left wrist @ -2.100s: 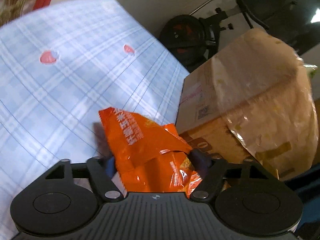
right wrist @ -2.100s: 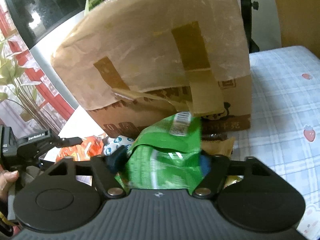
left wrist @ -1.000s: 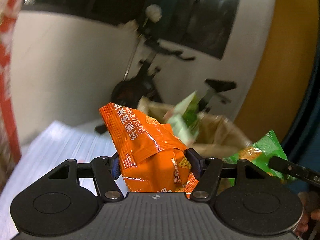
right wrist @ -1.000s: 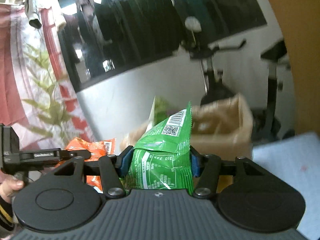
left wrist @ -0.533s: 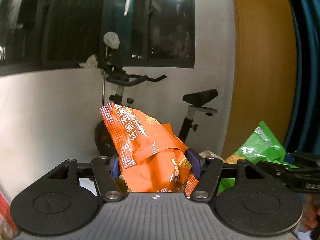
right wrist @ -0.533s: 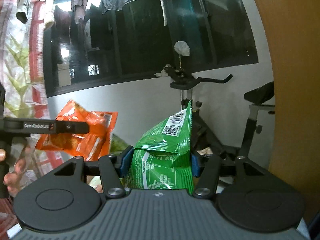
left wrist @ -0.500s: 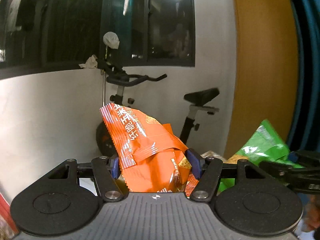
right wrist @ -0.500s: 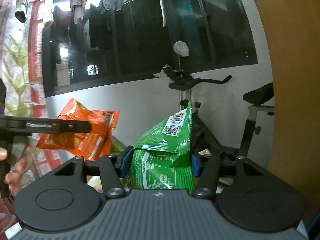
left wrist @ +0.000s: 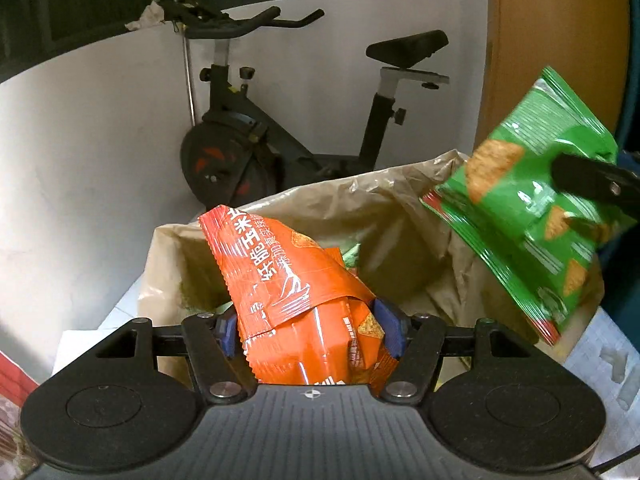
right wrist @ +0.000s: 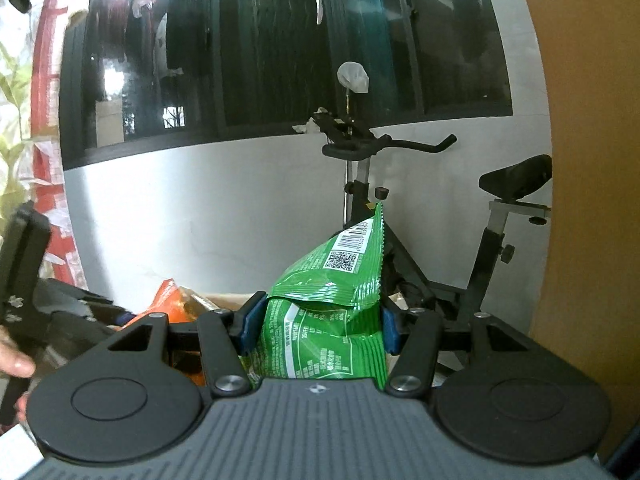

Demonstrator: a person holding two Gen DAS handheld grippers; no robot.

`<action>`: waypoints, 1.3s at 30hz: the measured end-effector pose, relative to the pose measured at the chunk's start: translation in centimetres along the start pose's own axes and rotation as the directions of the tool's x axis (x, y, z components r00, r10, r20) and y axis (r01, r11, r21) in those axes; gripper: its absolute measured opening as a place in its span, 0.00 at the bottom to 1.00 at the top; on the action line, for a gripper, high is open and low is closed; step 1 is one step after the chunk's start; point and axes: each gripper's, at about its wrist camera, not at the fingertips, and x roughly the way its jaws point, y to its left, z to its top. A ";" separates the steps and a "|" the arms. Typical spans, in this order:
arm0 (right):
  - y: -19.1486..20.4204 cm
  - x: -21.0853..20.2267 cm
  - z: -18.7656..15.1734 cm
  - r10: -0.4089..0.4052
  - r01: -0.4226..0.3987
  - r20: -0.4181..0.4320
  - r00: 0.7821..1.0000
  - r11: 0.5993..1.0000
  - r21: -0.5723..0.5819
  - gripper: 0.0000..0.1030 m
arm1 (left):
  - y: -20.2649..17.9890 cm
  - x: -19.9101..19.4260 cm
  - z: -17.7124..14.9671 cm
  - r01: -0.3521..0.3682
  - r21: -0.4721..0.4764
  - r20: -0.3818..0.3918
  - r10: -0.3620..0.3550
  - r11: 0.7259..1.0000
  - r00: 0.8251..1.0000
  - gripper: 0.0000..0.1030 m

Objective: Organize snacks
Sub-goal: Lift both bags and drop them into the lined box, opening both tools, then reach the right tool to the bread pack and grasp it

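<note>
My left gripper [left wrist: 310,330] is shut on an orange snack bag [left wrist: 296,300] and holds it just above the open top of a cardboard box [left wrist: 376,208] with raised, tape-covered flaps. My right gripper [right wrist: 316,328] is shut on a green snack bag [right wrist: 332,312]. In the left wrist view that green bag [left wrist: 524,204] hangs to the right, over the box's right flap. In the right wrist view the orange bag [right wrist: 172,300] and the left gripper's black body show at lower left, with a strip of the box rim [right wrist: 224,300] behind them.
A black exercise bike [left wrist: 256,136] stands behind the box against a white wall [left wrist: 80,160]. A dark window [right wrist: 280,48] is above it. An orange-brown panel [left wrist: 552,52] rises on the right. A blue checked cloth [left wrist: 600,352] lies at lower right.
Both grippers have tilted down from facing the wall toward the box. The box's open top has come into the left wrist view, right under the orange bag. Both bags stay gripped.
</note>
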 end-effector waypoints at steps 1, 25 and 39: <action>0.2 0.4 0.2 -0.004 0.004 -0.002 1.000 1.000 -0.003 0.56 | 0.2 0.0 0.0 -0.008 -0.001 0.002 0.008 1.000 1.000 0.67; 2.2 0.5 -1.1 0.010 -0.013 -0.115 0.993 1.000 -0.019 0.80 | 3.8 -8.8 -0.4 -0.030 -0.174 0.196 0.064 0.984 0.978 0.85; 1.5 -8.3 -7.6 0.105 -0.105 0.005 0.994 0.982 0.156 0.94 | 2.2 -14.7 -13.2 -0.040 -0.333 0.241 0.126 0.942 0.962 0.87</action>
